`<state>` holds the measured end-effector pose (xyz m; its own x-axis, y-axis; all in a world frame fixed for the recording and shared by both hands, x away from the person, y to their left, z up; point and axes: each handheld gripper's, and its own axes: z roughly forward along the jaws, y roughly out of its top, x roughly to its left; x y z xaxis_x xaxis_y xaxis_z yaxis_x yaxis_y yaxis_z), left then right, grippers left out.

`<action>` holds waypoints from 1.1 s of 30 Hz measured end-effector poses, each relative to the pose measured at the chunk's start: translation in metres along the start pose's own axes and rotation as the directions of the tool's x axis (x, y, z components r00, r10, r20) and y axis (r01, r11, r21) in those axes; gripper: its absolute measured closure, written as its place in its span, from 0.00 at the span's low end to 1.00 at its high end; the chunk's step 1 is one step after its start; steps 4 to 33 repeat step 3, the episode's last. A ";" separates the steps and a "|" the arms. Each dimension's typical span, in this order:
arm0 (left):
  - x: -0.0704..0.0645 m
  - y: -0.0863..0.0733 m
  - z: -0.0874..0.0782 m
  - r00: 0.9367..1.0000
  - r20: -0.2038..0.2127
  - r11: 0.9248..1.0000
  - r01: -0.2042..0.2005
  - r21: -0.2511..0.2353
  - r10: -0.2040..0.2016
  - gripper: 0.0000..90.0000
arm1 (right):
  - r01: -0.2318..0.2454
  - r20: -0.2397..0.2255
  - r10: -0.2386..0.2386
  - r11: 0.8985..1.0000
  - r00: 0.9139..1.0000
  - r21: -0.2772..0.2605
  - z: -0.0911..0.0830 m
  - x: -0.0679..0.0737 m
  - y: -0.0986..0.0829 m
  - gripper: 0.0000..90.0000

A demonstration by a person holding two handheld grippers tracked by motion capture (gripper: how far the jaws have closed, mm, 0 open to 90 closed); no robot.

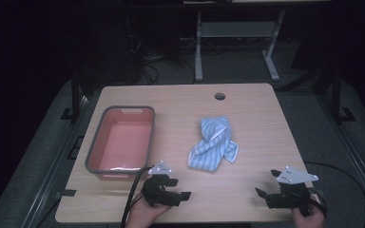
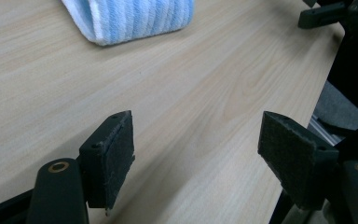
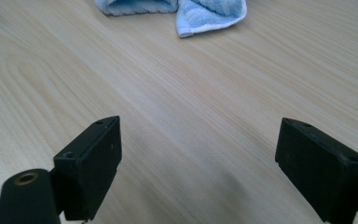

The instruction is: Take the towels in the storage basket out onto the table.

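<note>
A crumpled blue-and-white striped towel (image 1: 214, 143) lies near the middle of the wooden table (image 1: 256, 118). Its near edge shows at the top of the left gripper view (image 2: 130, 18) and of the right gripper view (image 3: 186, 11). My left gripper (image 1: 179, 188) rests near the front edge, below and left of the towel, open and empty (image 2: 196, 154). My right gripper (image 1: 267, 182) sits at the front right, open with nothing between its pads (image 3: 198, 163). A pink bin with a grey rim (image 1: 123, 140) stands at the table's left.
A round cable hole (image 1: 219, 96) sits near the table's far edge. The other gripper (image 2: 335, 14) appears at the top right of the left gripper view. Beyond the table are a dark floor, cables and a white desk frame (image 1: 237, 42).
</note>
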<state>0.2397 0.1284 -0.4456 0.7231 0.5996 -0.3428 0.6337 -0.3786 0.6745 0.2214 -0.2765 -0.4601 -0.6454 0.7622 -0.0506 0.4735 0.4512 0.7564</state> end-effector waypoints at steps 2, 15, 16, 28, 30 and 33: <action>-0.002 0.000 -0.001 1.000 -0.006 1.000 -0.018 -0.006 0.018 0.29 | 0.005 -0.002 -0.005 1.000 1.000 -0.005 -0.002 0.000 0.000 0.15; -0.003 0.000 -0.001 1.000 -0.010 1.000 -0.026 -0.010 0.026 0.29 | 0.005 -0.002 -0.005 1.000 1.000 -0.007 -0.003 0.000 0.000 0.15; -0.003 0.000 -0.001 1.000 -0.010 1.000 -0.026 -0.010 0.026 0.29 | 0.005 -0.002 -0.005 1.000 1.000 -0.007 -0.003 0.000 0.000 0.15; -0.003 0.000 -0.001 1.000 -0.010 1.000 -0.026 -0.010 0.026 0.29 | 0.005 -0.002 -0.005 1.000 1.000 -0.007 -0.003 0.000 0.000 0.15; -0.003 0.000 -0.001 1.000 -0.010 1.000 -0.026 -0.010 0.026 0.29 | 0.005 -0.002 -0.005 1.000 1.000 -0.007 -0.003 0.000 0.000 0.15; -0.003 0.000 -0.001 1.000 -0.010 1.000 -0.026 -0.010 0.026 0.29 | 0.005 -0.002 -0.005 1.000 1.000 -0.007 -0.003 0.000 0.000 0.15</action>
